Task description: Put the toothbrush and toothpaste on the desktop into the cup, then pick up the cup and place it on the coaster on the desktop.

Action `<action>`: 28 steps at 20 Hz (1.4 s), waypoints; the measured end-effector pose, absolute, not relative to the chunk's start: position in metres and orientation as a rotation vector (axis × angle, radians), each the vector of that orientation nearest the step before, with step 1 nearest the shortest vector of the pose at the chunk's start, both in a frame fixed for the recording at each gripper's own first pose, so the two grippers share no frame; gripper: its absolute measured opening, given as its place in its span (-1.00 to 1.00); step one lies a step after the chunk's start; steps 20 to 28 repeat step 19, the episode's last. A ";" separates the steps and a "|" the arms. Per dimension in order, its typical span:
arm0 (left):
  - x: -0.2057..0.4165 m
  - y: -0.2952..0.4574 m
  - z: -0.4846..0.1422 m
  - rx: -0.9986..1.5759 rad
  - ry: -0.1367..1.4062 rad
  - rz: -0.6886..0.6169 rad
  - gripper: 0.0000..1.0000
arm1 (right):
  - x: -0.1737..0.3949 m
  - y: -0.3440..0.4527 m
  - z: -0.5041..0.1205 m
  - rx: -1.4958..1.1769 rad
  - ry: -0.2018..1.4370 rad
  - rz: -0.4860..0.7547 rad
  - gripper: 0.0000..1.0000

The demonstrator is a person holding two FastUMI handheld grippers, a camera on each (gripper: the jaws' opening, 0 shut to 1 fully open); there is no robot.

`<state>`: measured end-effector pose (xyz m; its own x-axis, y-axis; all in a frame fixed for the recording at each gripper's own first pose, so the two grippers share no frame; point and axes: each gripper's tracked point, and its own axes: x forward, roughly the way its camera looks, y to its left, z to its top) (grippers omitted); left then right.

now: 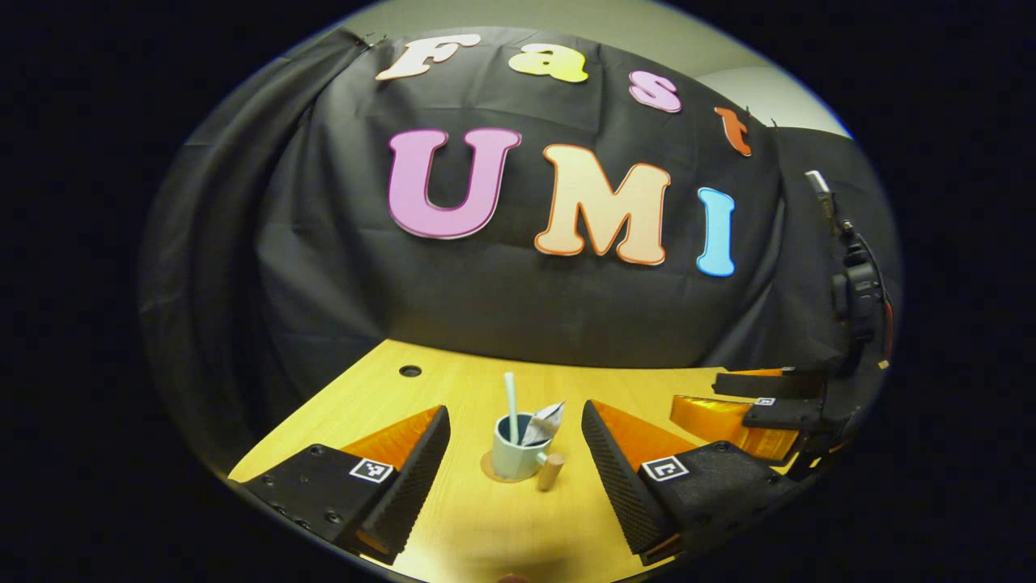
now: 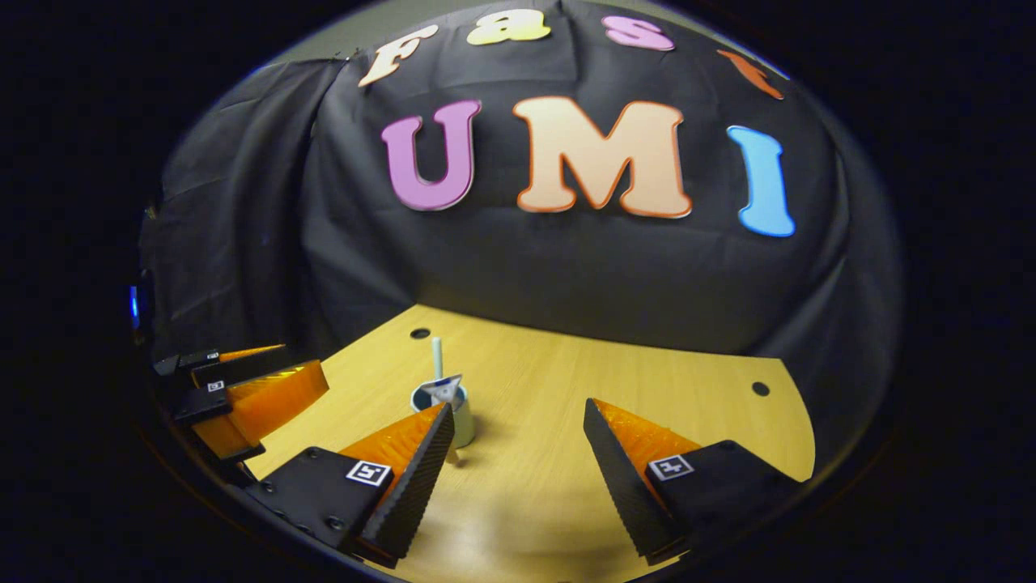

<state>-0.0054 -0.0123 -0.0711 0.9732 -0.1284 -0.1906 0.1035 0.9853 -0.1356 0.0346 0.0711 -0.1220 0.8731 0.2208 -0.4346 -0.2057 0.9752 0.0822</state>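
Left gripper [image 1: 515,457]: jaws wide, empty, cup [image 1: 516,453] between and beyond fingers. Right gripper [image 2: 518,478]: jaws wide, empty. Toothbrush [image 1: 511,397] and toothpaste [image 1: 544,423] stand inside cup. Cup sits on coaster [image 1: 490,470] on desktop [image 1: 486,526]. Judgement: task appears complete; nothing left.

Left gripper view: camera low over the desktop [image 1: 486,518], facing the booth's cloth wall, with the cup [image 1: 518,453] at lower centre, near. Right gripper view: camera likewise low, facing the same wall from farther right, with the cup [image 2: 453,413] at lower left of centre. Both views share the cup, the desktop [image 2: 566,453] and the wall.
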 end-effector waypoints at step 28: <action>0.005 -0.052 0.003 -0.103 0.048 -0.143 0.88 | 0.027 -0.041 0.003 0.123 0.044 -0.012 0.98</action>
